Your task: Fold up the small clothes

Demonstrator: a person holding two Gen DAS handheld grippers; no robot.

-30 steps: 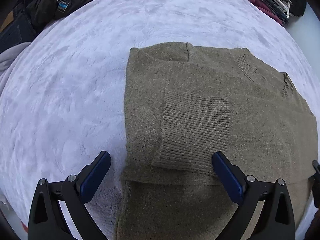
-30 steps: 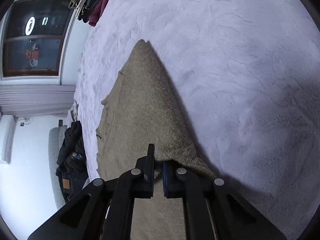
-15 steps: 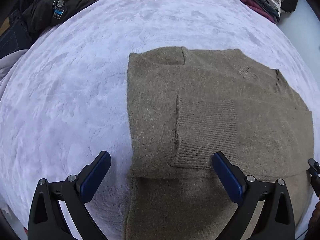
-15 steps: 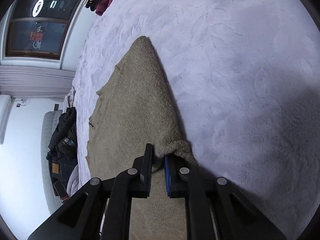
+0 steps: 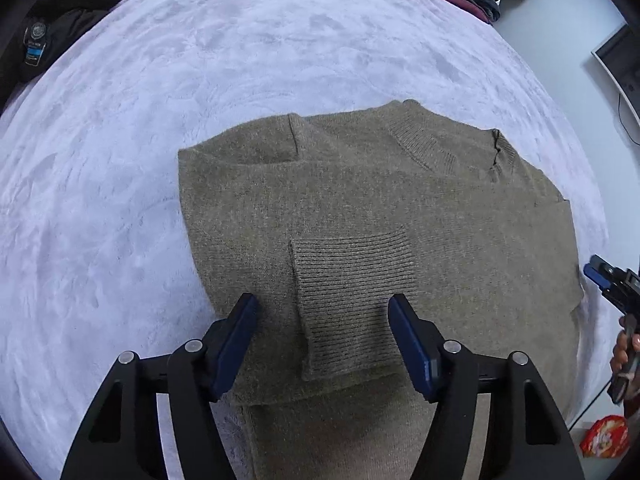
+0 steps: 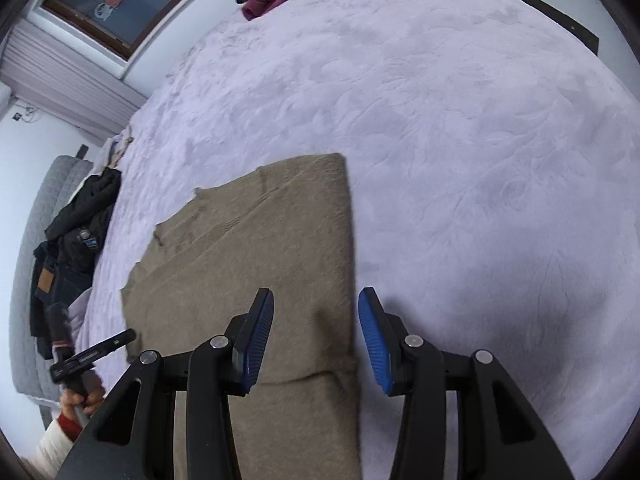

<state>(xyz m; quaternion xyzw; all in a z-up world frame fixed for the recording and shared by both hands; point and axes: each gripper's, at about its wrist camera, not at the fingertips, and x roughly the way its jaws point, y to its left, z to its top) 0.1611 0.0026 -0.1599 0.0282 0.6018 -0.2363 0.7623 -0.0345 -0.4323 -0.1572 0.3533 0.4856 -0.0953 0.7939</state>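
Sweater [image 5: 360,216] lies flat beneath both spread jaws.

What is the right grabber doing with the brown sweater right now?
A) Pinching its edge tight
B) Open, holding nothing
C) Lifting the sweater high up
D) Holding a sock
B: the right gripper has its blue pads spread wide apart over the edge of the brown sweater, which lies flat on the bed with nothing clamped.
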